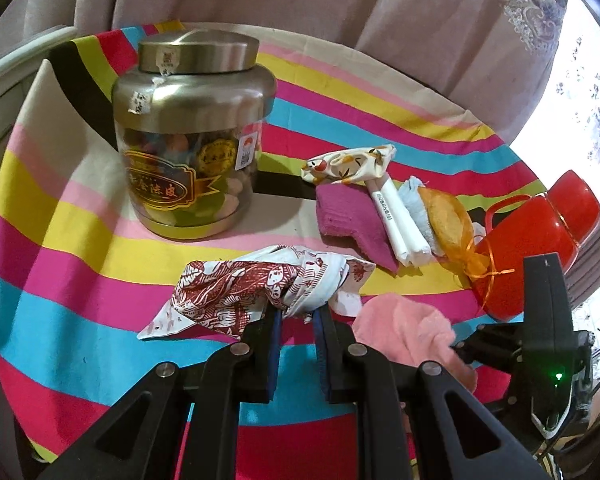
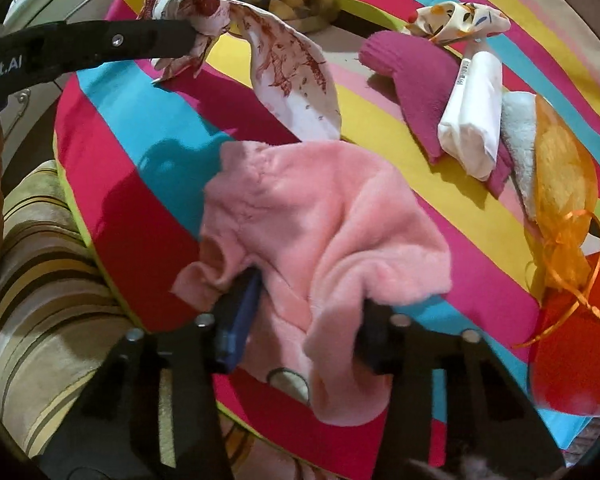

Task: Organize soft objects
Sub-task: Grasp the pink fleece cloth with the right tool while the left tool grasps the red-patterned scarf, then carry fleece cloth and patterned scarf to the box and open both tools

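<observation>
The striped cloth (image 2: 148,128) covering the surface is taken as the landmark; every soft item lies on it or is held just above it. The largest piece, the pink fleece cloth (image 2: 320,240), is draped at the near edge of the striped cloth, with a fold gathered between the fingers of the right gripper (image 2: 304,320). The jaws are partly closed and appear to pinch that fold. It is judged light, limp and thick; it will sag and drag, so a bunched fold rather than a thin edge is the better hold.

The red-printed cloth (image 1: 256,292) is held clear of the striped cloth by the left gripper (image 1: 296,320), whose jaws are nearly shut on a twisted bundle of it. It is judged thin and possibly slippery, with a loose tail hanging.

Further in on the striped cloth, the magenta cloth (image 2: 416,80), the white roll (image 2: 472,120) and the orange organza bag (image 2: 560,168) are laid touching in a row.
</observation>
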Available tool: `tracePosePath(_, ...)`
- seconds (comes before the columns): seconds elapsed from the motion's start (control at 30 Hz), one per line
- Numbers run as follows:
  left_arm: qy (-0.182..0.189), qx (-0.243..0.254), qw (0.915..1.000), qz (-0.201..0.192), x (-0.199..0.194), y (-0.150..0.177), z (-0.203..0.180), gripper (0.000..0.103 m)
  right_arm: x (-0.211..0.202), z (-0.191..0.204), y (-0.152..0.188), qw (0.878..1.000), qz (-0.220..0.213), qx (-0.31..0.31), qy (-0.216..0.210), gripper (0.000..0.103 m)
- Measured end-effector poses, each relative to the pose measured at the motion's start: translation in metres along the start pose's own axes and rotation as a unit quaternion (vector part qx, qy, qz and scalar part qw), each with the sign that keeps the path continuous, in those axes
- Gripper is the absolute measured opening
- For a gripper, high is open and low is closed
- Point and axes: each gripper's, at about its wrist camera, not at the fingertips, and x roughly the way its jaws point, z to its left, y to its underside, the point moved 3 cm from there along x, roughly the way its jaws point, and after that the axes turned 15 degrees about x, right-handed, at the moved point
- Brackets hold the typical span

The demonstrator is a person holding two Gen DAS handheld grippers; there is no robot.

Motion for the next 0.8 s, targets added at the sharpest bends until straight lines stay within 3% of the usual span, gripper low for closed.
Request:
tracePosePath(0.03,0.000,-0.002,1.0000,-0.001,-0.002,0.001,0.000,0.016,-0.004,-0.001,0.003,1.000,-0.002,0.005,-0.004,0.028)
tracePosePath(0.13,0.000,-0.010,0.9999,-0.002,-0.008,0.007,0.000,0.016,-0.007,-0.009,0.004,1.000,-0.006,0.022,-0.014,0.021)
tracePosePath(0.37,0.000,-0.015,0.9996,-0.022,-0.027,0.012,-0.003,0.016,-0.021,-0.034,-0.003,0.998,-0.032,0.046,-0.023,0.019)
tracePosePath(0.8,0.017,-0.004,0.9980,-0.060,-0.065,0.014,-0.032,0.016,-0.082,-0.068,0.053,0.987,-0.097,0.126,-0.019,0.019)
